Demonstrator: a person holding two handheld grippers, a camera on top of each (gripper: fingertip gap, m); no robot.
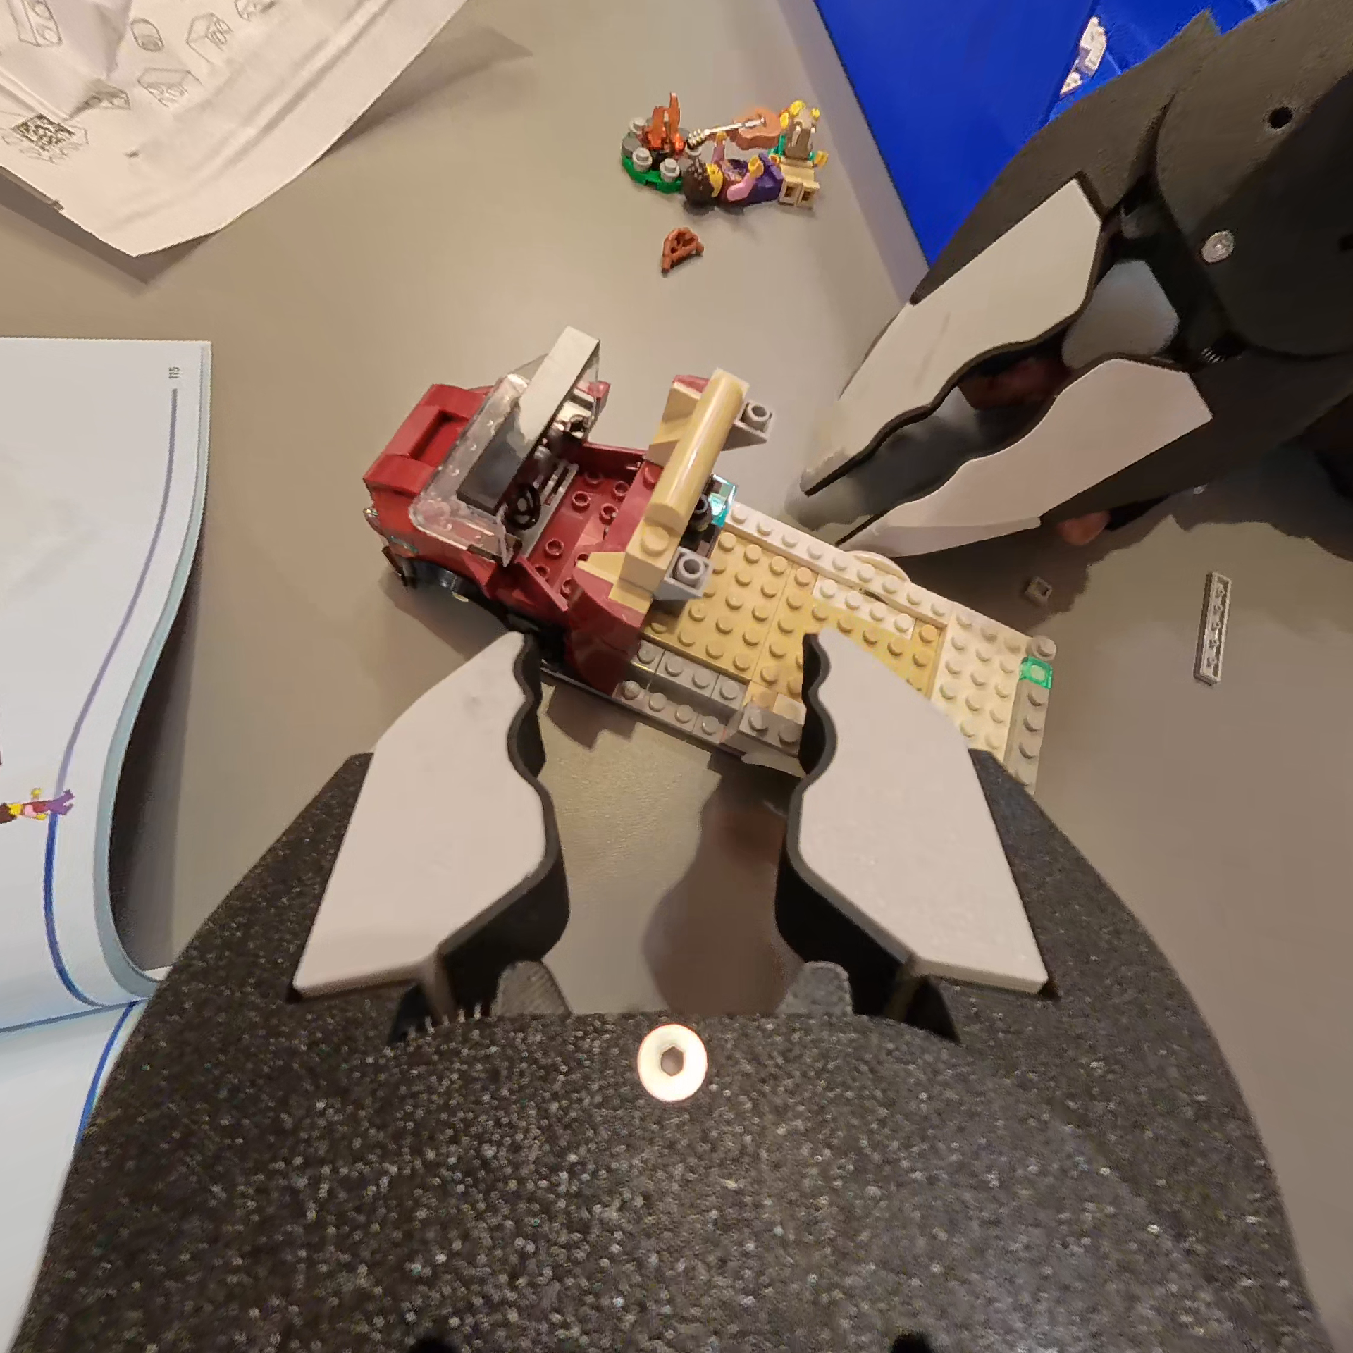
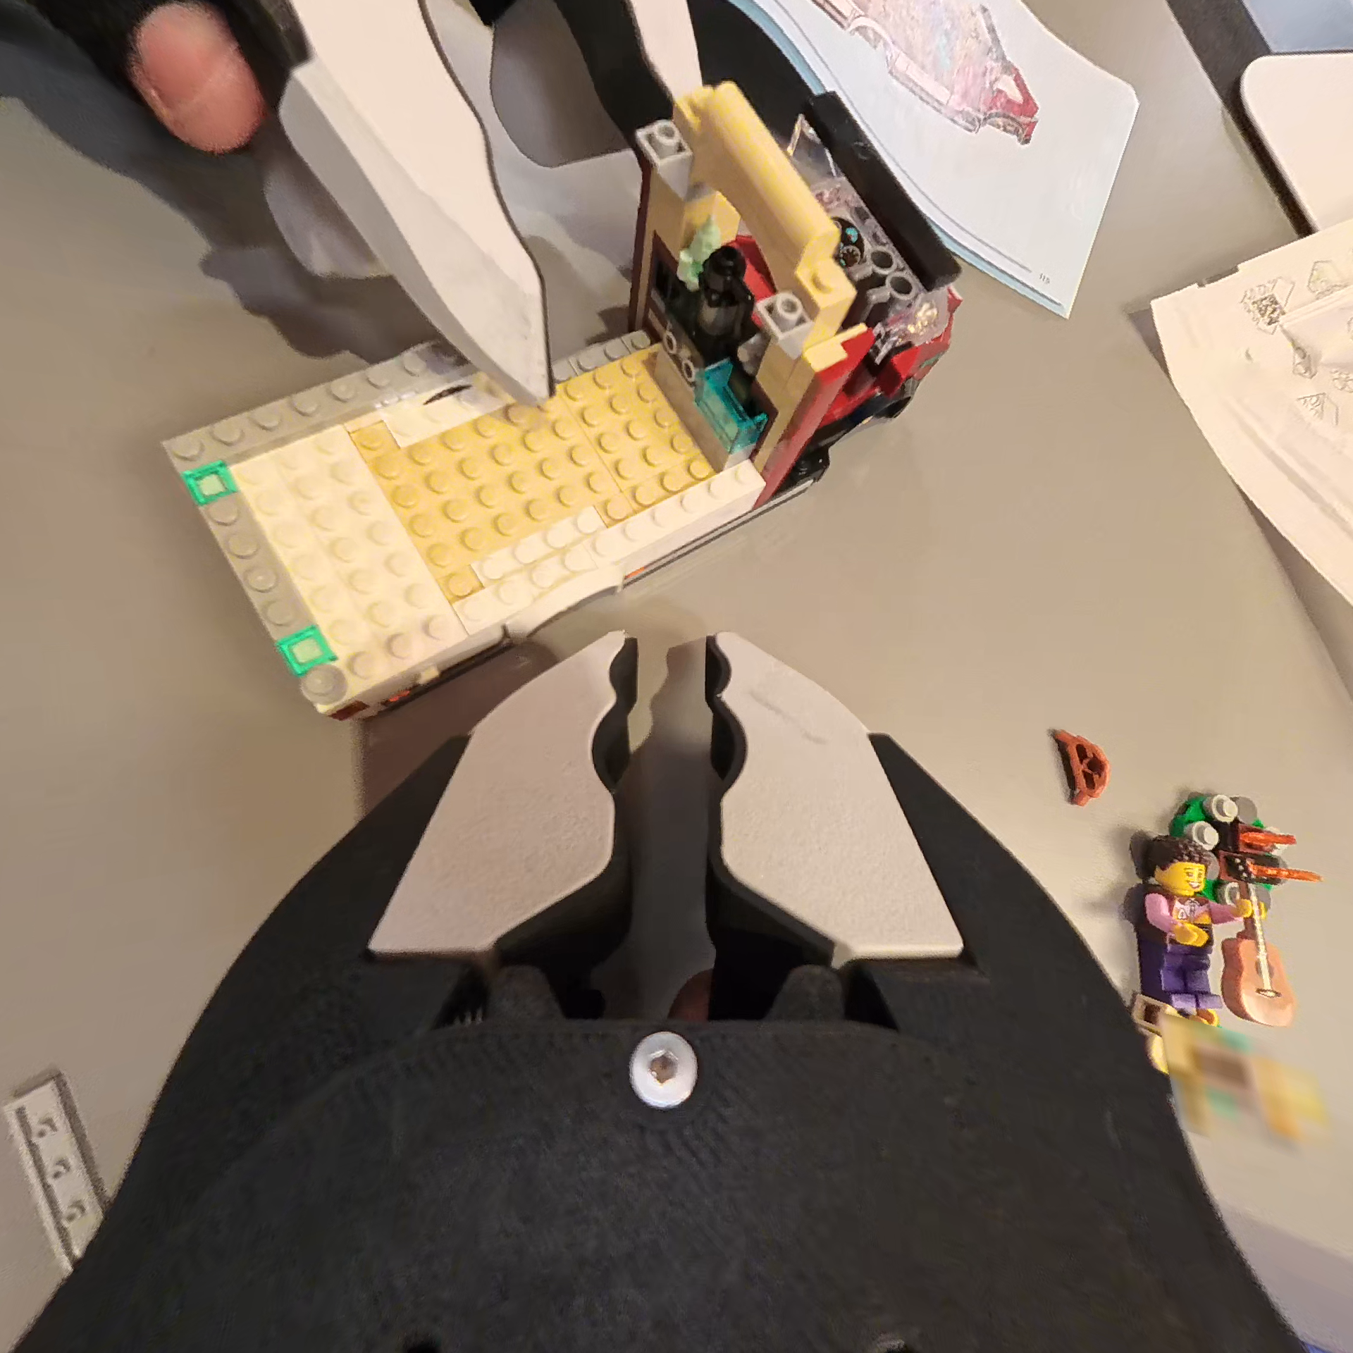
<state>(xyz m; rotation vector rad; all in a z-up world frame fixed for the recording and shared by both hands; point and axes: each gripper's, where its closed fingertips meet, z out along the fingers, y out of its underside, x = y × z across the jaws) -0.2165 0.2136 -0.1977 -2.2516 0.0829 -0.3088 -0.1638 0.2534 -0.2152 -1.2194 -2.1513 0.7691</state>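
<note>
A brick-built truck (image 1: pixel 586 527) stands on the grey table, with a dark-red cab, a clear windscreen and a flat tan and white studded bed (image 2: pixel 439 505). My left gripper (image 1: pixel 665 651) is open wide at the truck's near side. Its left fingertip (image 1: pixel 505 659) is beside the cab and its right fingertip (image 1: pixel 820 659) is over the bed's grey edge. The right wrist view shows one left finger (image 2: pixel 468 256) with its tip down on the bed. My right gripper (image 2: pixel 668 648) is open by a narrow gap with only table between its tips, close to the bed's white edge. It also shows in the left wrist view (image 1: pixel 835 512).
A minifigure with a guitar and small builds (image 1: pixel 732 172) (image 2: pixel 1186 930) lies apart, with a brown piece (image 1: pixel 681 249) (image 2: pixel 1082 765) nearby. A thin grey plate (image 1: pixel 1215 626) (image 2: pixel 51 1164), an open booklet (image 1: pixel 88 659), a paper sheet (image 1: pixel 183 110) and a blue box (image 1: pixel 952 110) surround the truck. Left tips to right tips: about 8 cm.
</note>
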